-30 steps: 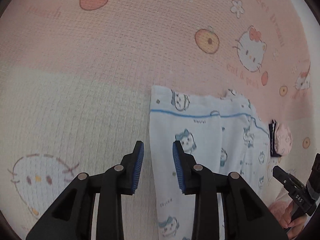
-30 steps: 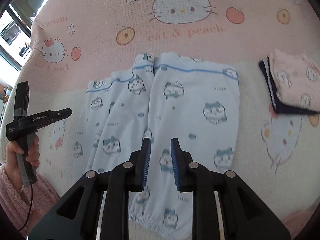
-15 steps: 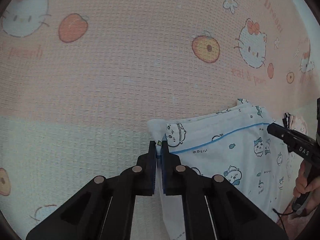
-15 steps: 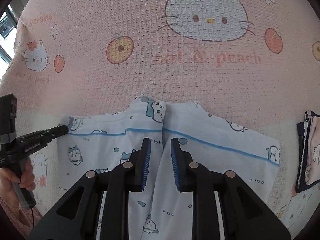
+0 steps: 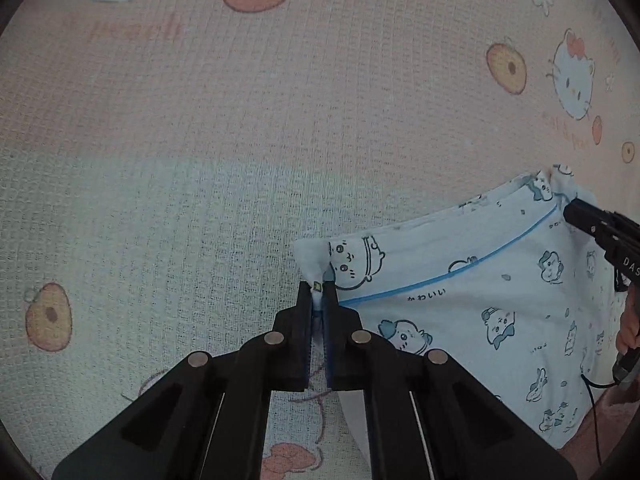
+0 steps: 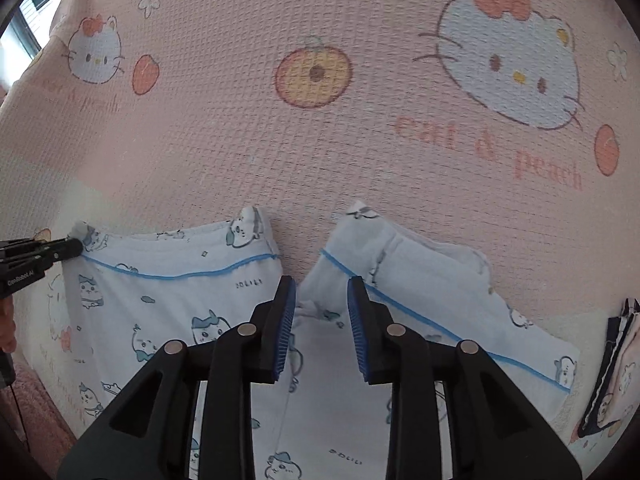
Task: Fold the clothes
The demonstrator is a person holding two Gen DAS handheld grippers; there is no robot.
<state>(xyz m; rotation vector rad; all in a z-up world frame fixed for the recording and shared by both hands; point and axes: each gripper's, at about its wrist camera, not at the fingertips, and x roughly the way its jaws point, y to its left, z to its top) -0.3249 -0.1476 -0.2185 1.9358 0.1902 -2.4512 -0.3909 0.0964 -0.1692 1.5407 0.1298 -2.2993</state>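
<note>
Light blue pyjama trousers point(image 6: 168, 312) with cartoon prints and a blue piping line lie on the blanket, their two leg ends pointing away and parted by a gap. My left gripper point(image 5: 318, 289) is shut on the outer corner of the left leg's hem point(image 5: 314, 260); the right wrist view shows it at the far left point(image 6: 60, 249). My right gripper point(image 6: 322, 294) hangs over the gap between the legs, its jaws opening. A fold of cloth lies low between its pads, which do not press on it. Its tip also shows in the left wrist view point(image 5: 580, 213).
A pink and cream blanket point(image 6: 360, 140) with cat and peach prints covers the whole surface. A folded stack of dark and pink clothes point(image 6: 616, 368) lies at the right edge. A hand in a pink sleeve point(image 5: 628, 328) holds the right gripper.
My left gripper went from open beside the trousers to shut on the hem corner. The right gripper moved up to the leg ends and its jaws widened; the two legs now lie apart.
</note>
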